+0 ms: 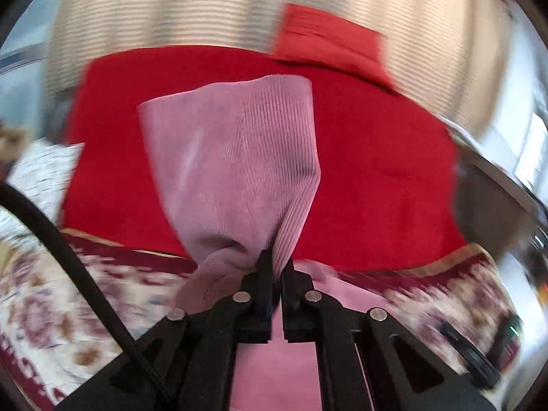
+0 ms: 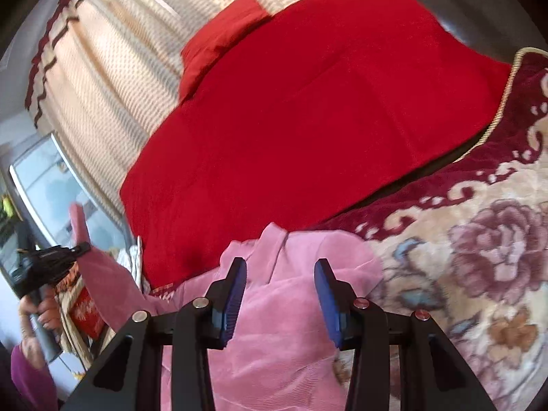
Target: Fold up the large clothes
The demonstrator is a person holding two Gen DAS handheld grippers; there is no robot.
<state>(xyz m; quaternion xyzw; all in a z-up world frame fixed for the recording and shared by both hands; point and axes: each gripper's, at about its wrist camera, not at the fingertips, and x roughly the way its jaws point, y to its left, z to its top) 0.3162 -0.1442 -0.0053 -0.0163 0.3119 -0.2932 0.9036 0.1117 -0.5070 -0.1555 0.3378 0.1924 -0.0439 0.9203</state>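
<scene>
Clearly, in the left wrist view, the left gripper (image 1: 277, 270) is seen clamped on a bunched end of the pink garment (image 1: 236, 157), probably a sleeve; the ribbed cloth is held up in front of the red bedspread (image 1: 376, 178). Strong blur is noted across the floral blanket (image 1: 51, 308) and the striped curtain (image 1: 171, 17).

In the right wrist view, the right gripper (image 2: 280, 294) is seen with its blue pads (image 2: 236, 294) apart and nothing pinched; the garment's body (image 2: 284, 342) lies below them on the floral blanket (image 2: 479, 291), collar pointing toward the red bedspread (image 2: 308, 120). At far left the other gripper (image 2: 77, 249) is held up by a hand (image 2: 46, 311), the sleeve stretched from it.

Progress is judged early: no finished fold is visible; sleeve folding appears started, body folds are left.
</scene>
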